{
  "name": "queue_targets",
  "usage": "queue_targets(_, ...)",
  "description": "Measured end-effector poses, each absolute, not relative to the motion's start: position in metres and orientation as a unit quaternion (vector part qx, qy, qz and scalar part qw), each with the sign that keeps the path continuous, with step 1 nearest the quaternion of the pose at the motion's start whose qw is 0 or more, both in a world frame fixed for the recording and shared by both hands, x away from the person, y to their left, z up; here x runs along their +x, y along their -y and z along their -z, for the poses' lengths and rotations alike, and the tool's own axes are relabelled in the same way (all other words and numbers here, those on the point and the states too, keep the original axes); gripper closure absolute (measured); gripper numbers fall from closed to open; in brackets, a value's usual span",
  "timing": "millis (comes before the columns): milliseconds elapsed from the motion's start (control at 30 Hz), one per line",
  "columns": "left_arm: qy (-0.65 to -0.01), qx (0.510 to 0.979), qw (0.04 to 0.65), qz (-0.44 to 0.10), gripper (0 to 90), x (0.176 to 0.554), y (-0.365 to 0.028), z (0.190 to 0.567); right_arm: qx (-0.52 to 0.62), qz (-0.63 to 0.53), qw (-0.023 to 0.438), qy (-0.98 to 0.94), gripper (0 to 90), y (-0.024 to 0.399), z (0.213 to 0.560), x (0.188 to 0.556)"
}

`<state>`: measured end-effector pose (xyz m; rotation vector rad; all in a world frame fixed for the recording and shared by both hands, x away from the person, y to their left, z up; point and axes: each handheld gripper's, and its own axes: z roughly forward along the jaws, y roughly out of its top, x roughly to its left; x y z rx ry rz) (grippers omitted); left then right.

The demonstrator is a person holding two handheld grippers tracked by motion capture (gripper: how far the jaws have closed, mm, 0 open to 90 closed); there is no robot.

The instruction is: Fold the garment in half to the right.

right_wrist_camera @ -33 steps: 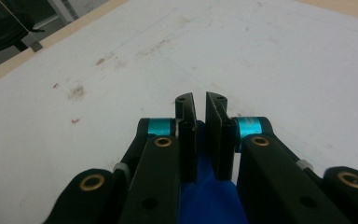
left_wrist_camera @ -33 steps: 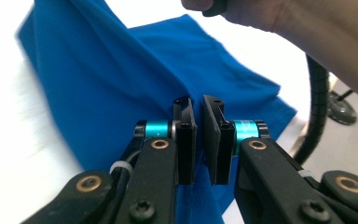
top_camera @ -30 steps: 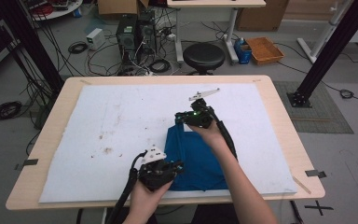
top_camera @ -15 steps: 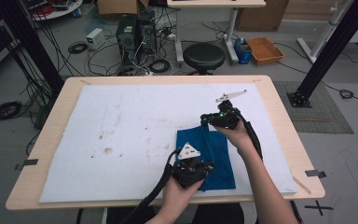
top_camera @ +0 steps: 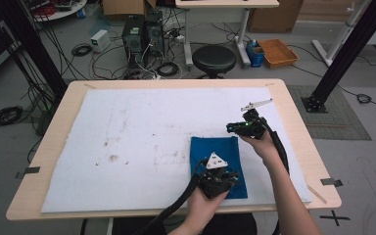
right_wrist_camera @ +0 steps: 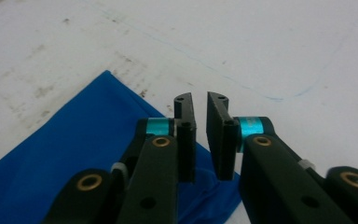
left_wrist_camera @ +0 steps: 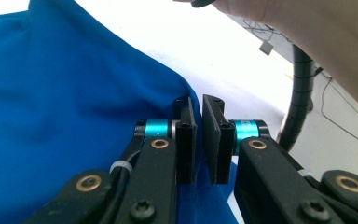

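- Blue cloth [top_camera: 219, 161] lies folded into a narrow upright rectangle on the white mat [top_camera: 127, 142], toward the table's near right corner, so the folding looks largely done
- Left gripper [top_camera: 225, 179] sits at the cloth's near edge; in the left gripper view its fingers [left_wrist_camera: 185, 140] stand a narrow slit apart over the fabric, and whether any cloth is pinched between them I cannot tell
- Right gripper [top_camera: 231, 128] hovers by the far right corner of the cloth, fingers [right_wrist_camera: 184, 135] nearly together with nothing between them
- Left to do, probably: one more fold or a smoothing pass
- Near edge of the cloth is hidden under the left gripper and hand
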<state>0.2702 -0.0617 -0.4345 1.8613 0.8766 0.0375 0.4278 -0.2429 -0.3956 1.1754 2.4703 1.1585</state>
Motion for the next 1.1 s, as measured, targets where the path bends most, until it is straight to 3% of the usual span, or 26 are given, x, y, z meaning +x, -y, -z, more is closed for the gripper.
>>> queue_targets(33, -0.365, 0.775, 0.515, -0.018, 83.3, 0.27, 0.063, 0.434, 0.402, -0.384, 0.092, -0.826, 73.4, 0.243, 0.395, 0.426)
queue_targets(167, -0.365, 0.774, 0.516, -0.023, 83.3, 0.272, 0.067, 0.436, 0.417, -0.37, 0.101, -0.824, 65.3, 0.245, 0.395, 0.421)
queue_targets(267, -0.364, 0.778, 0.512, -0.024, 83.2, 0.272, 0.069, 0.439, 0.438, -0.359, 0.102, -0.818, 65.0, 0.251, 0.404, 0.42)
queue_targets(333, -0.363, 0.779, 0.51, -0.026, 83.1, 0.272, 0.071, 0.439, 0.44, -0.353, 0.096, -0.82, 68.2, 0.252, 0.412, 0.421)
queue_targets(467, -0.363, 0.779, 0.51, -0.027, 82.9, 0.272, 0.073, 0.441, 0.426, -0.349, 0.098, -0.829, 85.8, 0.25, 0.42, 0.417)
queue_targets(667, -0.357, 0.784, 0.507, -0.028, 81.6, 0.27, 0.079, 0.443, 0.44, -0.359, 0.118, -0.815, 87.3, 0.257, 0.417, 0.414)
queue_targets(967, -0.335, 0.781, 0.527, -0.019, 55.2, 0.264, 0.08, 0.439, 0.449, -0.356, 0.132, -0.809, 78.1, 0.262, 0.419, 0.41)
queue_targets(1100, -0.321, 0.774, 0.545, -0.03, 48.5, 0.258, 0.07, 0.429, 0.456, -0.369, 0.144, -0.797, 72.1, 0.267, 0.412, 0.404)
